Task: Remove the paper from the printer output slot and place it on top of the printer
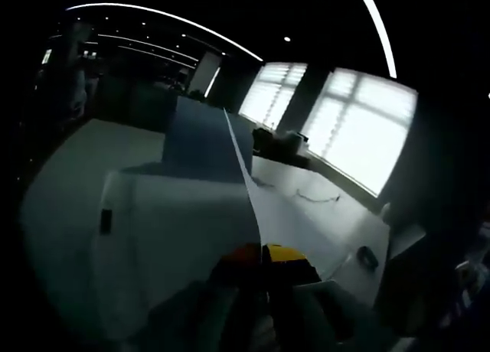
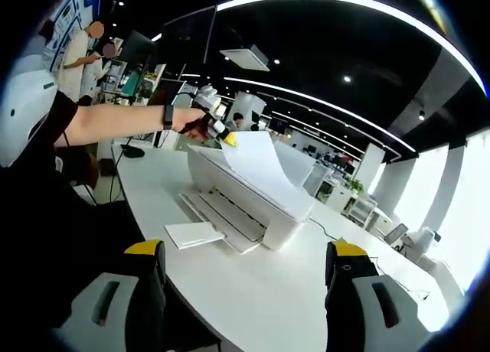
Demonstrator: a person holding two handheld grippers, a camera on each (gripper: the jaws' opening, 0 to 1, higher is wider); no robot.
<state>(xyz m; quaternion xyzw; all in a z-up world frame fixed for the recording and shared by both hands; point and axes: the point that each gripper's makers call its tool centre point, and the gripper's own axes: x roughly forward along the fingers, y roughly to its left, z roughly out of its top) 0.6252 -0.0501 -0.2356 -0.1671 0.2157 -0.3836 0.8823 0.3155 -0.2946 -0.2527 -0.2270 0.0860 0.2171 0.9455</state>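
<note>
Yellow-tipped black jaws of the right gripper rising nearest in the right gripper view, spread wide with nothing between them, hovering above the near edge of the white bench. Beyond them, white printer standing on the bench toward its middle, output tray extended toward the bench's near edge. Small white sheet or tray flap lying flat on the bench just beside the tray's front corner; cannot tell which. Paper draped over the top of the printer, curling up at its far end and hanging toward the printer's right-hand edge. Left gripper at the paper's upper corner, carried by a person's hand on an outstretched arm with a dark wristband. In the much darker left gripper view, yellow-and-orange jaw tips of the left gripper close together, pinching the near edge of the paper, which stretches away as a pale sheet over the printer top. Bright windows beyond the bench's far edge. Other people standing in the background past the bench's far left corner.
</note>
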